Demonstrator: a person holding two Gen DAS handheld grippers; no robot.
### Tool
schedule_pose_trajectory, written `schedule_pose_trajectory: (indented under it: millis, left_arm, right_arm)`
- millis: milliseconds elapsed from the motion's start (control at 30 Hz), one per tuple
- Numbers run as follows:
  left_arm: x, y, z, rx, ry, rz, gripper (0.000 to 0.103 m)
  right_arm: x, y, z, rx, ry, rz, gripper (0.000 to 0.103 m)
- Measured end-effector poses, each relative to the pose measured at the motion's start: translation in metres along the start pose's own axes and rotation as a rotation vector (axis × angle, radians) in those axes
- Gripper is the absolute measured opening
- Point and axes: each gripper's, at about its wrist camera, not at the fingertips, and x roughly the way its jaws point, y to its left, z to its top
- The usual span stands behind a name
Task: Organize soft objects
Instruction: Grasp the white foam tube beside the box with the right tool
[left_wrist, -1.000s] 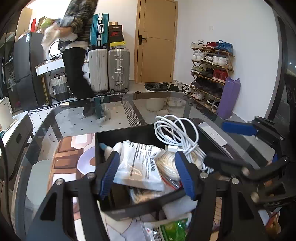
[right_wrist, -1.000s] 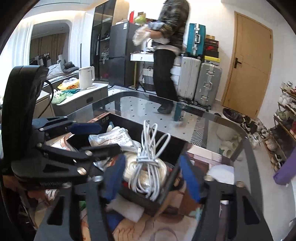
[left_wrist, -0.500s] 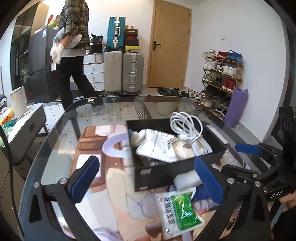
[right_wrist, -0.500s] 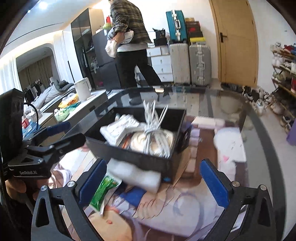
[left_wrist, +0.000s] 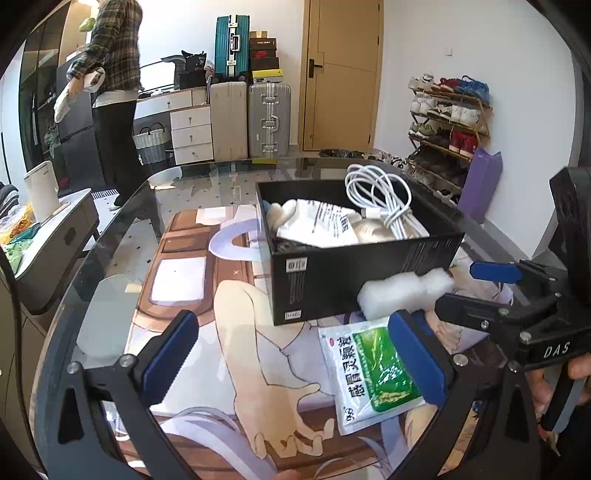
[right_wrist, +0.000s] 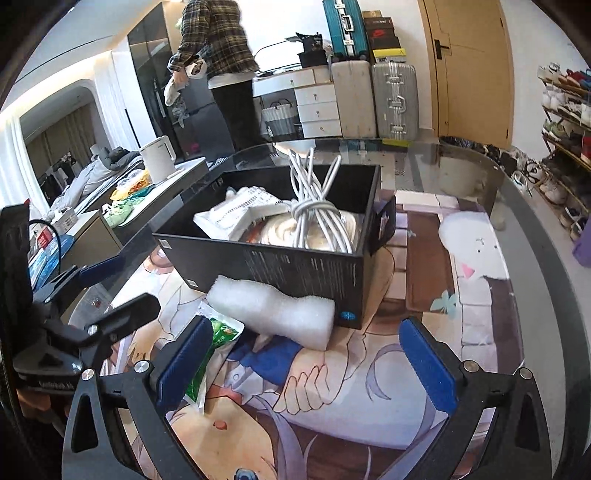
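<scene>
One box (left_wrist: 362, 273), two sachets (left_wrist: 369, 373), one cable (left_wrist: 384, 199).

Bright daylight; sharp focus; fisheye-warped edges

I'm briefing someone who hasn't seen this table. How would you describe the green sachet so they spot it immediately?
Start at the black box on the glass table with the cartoon mat. In front of its near wall lies a white foam wad, and just nearer than that lies the green sachet, flat on the mat. It is the only flat packet outside the box, white-edged with a green panel of printed characters.
</scene>
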Motion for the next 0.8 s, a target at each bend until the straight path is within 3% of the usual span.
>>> schedule_pose_trajectory:
  millis: [333,800]
  left_arm:
    - [0.001,0.005,-0.007,0.013,-0.009,0.054,0.103]
    - [0.005,0.03,-0.009,-0.089,0.013,0.008,0.103]
  right_arm:
    - [0.026,0.003,0.005,0.072,0.055,0.01,0.102]
    - [0.052,0.024,0.012,0.124,0.108,-0.006,0.102]
